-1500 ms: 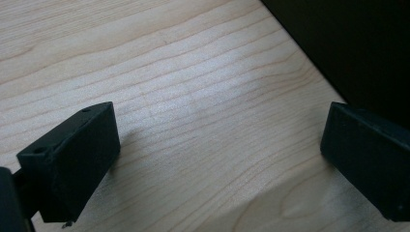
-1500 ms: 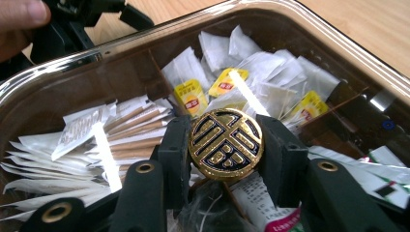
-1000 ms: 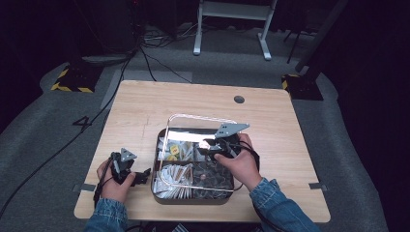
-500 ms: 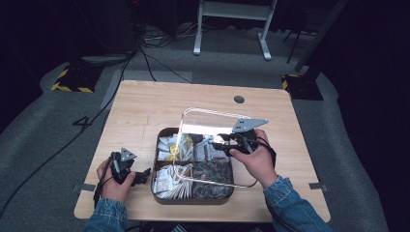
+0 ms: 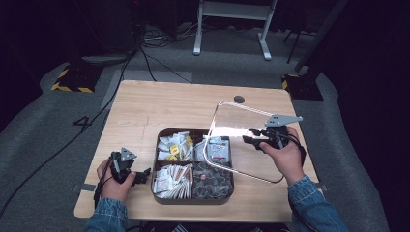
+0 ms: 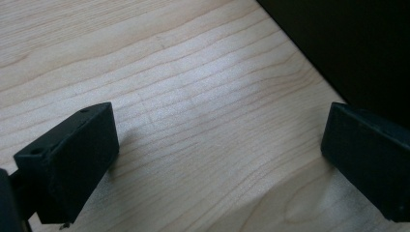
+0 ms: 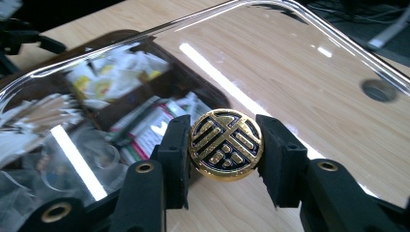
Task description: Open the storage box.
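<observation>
A dark brown tray point(image 5: 192, 199) with four compartments of sachets and wrapped items stands at the table's front middle. My right gripper point(image 5: 248, 139) is shut on the round gold-and-black knob point(image 7: 226, 144) of a clear lid point(image 5: 251, 162). The lid hangs tilted, partly over the tray's right side and partly over the table to its right. Through the lid point(image 7: 121, 96) I see the tray's sachets. My left gripper point(image 5: 141, 176) lies on the table just left of the tray. In the left gripper view its jaws stand wide open over bare wood point(image 6: 193, 72), with nothing between them.
A small round hole point(image 5: 239, 99) sits near the table's far edge. Bare wood lies behind the tray and to its right. On the floor beyond are cables and a white metal stand point(image 5: 232, 24). The table's front edge runs close below the tray.
My right gripper has carried the lid to the right and slightly up, off the tray, so the left compartments are uncovered. The left gripper has stayed where it was.
</observation>
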A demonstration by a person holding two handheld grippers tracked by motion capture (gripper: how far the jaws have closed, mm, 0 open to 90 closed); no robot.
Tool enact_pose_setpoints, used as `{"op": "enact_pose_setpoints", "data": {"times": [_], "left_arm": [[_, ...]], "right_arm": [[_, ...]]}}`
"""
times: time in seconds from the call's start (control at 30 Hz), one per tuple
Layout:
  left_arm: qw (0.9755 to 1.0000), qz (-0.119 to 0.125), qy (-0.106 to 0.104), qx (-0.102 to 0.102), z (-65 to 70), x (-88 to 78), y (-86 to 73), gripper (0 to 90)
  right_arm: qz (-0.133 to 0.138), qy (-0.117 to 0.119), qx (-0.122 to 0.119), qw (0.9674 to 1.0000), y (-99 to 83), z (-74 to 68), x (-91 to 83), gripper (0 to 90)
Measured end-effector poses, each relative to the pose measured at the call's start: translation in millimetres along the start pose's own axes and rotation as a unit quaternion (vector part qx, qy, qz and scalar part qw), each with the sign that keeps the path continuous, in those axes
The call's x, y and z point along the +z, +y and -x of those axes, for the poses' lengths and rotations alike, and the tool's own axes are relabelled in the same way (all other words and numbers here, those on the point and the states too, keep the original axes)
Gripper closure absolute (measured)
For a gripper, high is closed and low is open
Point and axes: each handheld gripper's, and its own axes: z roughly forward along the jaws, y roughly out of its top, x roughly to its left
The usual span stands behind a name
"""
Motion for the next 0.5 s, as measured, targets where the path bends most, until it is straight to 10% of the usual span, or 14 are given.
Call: {"op": "enact_pose_setpoints", "data": {"times": [0.5], "left_arm": [[1.0000,0.000,0.002,0.002,-0.2,0.1,0.2,0.2]], "right_arm": [[-0.013,-0.057,0.039,0.9975,-26.8,45.9,-23.3,58.5]]}}
